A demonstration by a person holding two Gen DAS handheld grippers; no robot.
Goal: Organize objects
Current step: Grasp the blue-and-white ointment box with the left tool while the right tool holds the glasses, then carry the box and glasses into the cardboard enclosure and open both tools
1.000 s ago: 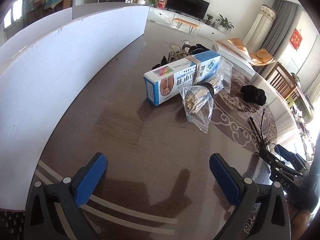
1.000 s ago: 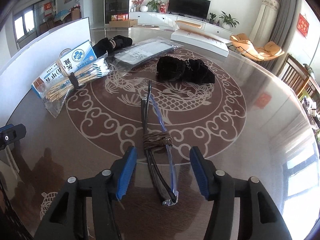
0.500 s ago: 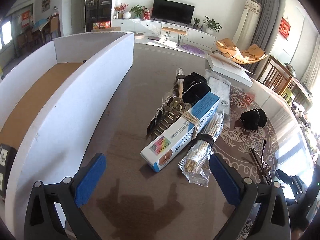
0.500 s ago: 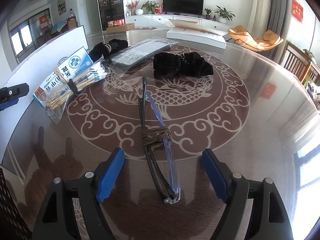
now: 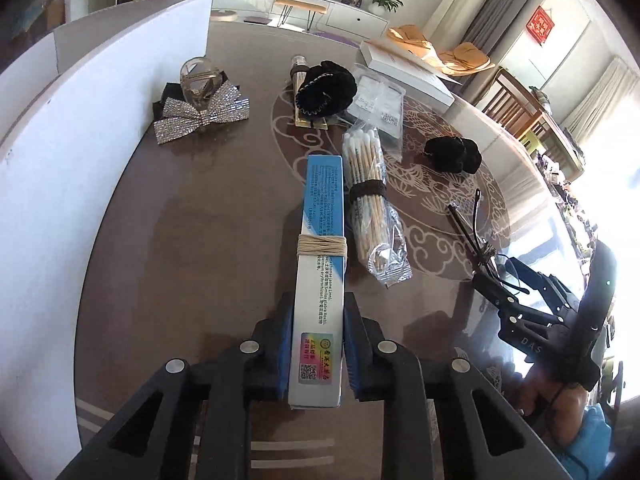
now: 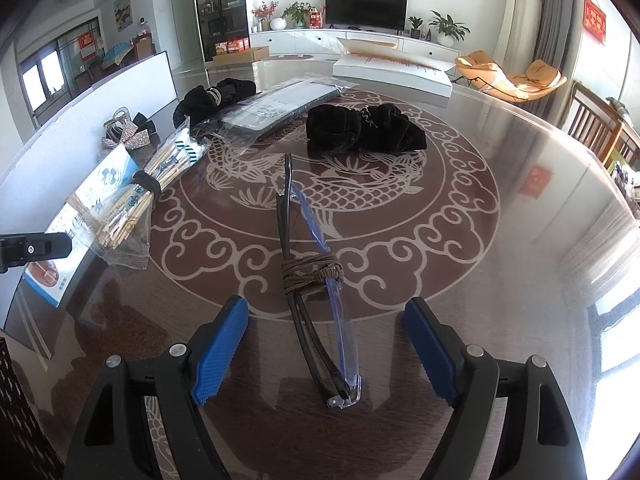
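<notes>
My left gripper [image 5: 316,344] is shut on the near end of a long blue and white box [image 5: 322,240] bound with tan string; the box points away over the table. The box also shows at the left of the right wrist view [image 6: 100,184]. My right gripper [image 6: 326,352] is open, its blue pads either side of folded glasses [image 6: 312,280] tied with brown cord that lie on the table. The glasses appear in the left wrist view [image 5: 476,236] in front of the right gripper [image 5: 516,300].
A bag of cotton swabs [image 5: 372,196] lies right of the box. A sequin bow [image 5: 200,112], black scrunchies [image 5: 326,88] [image 6: 364,130], a plastic-wrapped packet [image 6: 276,108] and a white flat box [image 6: 392,68] lie farther off. A white tray wall [image 5: 60,160] runs along the left.
My left gripper has moved in over the blue and white box and shut on its near end. My right gripper has opened wider around the glasses.
</notes>
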